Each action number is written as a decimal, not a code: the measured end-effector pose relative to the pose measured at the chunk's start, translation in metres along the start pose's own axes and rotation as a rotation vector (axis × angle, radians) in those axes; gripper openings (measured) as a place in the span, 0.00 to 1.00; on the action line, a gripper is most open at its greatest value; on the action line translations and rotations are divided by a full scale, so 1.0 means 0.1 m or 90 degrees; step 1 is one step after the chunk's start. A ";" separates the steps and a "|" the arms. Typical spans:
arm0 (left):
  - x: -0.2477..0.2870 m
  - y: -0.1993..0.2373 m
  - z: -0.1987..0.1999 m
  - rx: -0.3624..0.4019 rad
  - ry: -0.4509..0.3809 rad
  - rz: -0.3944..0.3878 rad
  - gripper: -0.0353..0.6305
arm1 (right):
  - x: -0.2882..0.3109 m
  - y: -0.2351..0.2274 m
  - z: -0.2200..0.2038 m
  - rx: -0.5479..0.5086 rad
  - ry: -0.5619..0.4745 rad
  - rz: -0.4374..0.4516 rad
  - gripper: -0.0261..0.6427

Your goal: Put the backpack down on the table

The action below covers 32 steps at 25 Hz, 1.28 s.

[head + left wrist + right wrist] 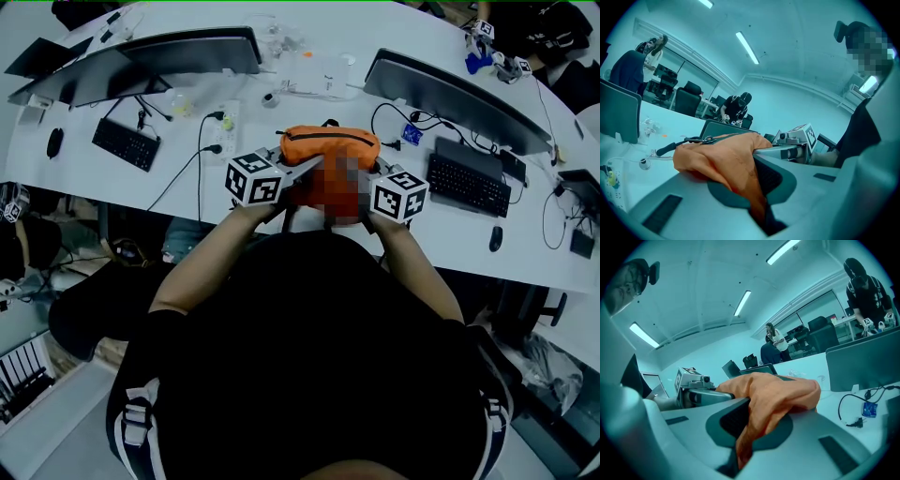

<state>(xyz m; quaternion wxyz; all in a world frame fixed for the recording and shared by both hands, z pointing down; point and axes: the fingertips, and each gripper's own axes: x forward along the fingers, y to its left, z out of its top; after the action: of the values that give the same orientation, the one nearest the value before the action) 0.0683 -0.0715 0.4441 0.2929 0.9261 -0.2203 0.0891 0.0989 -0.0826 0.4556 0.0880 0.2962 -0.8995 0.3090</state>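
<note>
An orange backpack (330, 145) with a black zip hangs bunched between both grippers over the white table (187, 202), near its front edge. I cannot tell whether its underside touches the table. My left gripper (302, 171) is shut on the bag's left side, with orange fabric (722, 157) pinched between its jaws (743, 180). On the other side, my right gripper (373, 174) is shut on the bag too, and cloth (778, 394) spills out of its jaws (750, 427). Each gripper view shows the opposite gripper just beyond the bag.
A keyboard (467, 183) and dark monitor (450, 98) lie right of the bag, with a mouse (496, 238) near the edge. To the left lie another keyboard (125, 142), a monitor (187, 52), a power strip (225, 122) and cables. Other people work at desks behind.
</note>
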 end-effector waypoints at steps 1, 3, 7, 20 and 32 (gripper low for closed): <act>0.00 0.02 0.00 0.000 0.001 0.000 0.11 | 0.01 -0.01 0.00 0.002 0.000 -0.001 0.07; 0.00 0.05 -0.01 -0.001 0.003 -0.001 0.11 | 0.04 -0.03 -0.01 0.005 0.000 -0.003 0.07; -0.01 0.13 -0.02 -0.004 0.006 -0.001 0.11 | 0.12 -0.05 -0.02 0.007 0.004 -0.006 0.07; 0.04 0.35 -0.12 -0.020 0.029 0.007 0.11 | 0.32 -0.20 -0.13 0.012 0.020 -0.018 0.07; 0.00 0.62 -0.31 -0.046 0.053 0.009 0.11 | 0.58 -0.28 -0.32 0.038 0.050 -0.017 0.07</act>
<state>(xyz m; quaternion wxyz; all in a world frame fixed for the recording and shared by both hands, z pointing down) 0.0384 -0.0986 0.5000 0.3343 0.9090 -0.2173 0.1218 0.0675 -0.1085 0.5152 0.1185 0.2981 -0.8817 0.3459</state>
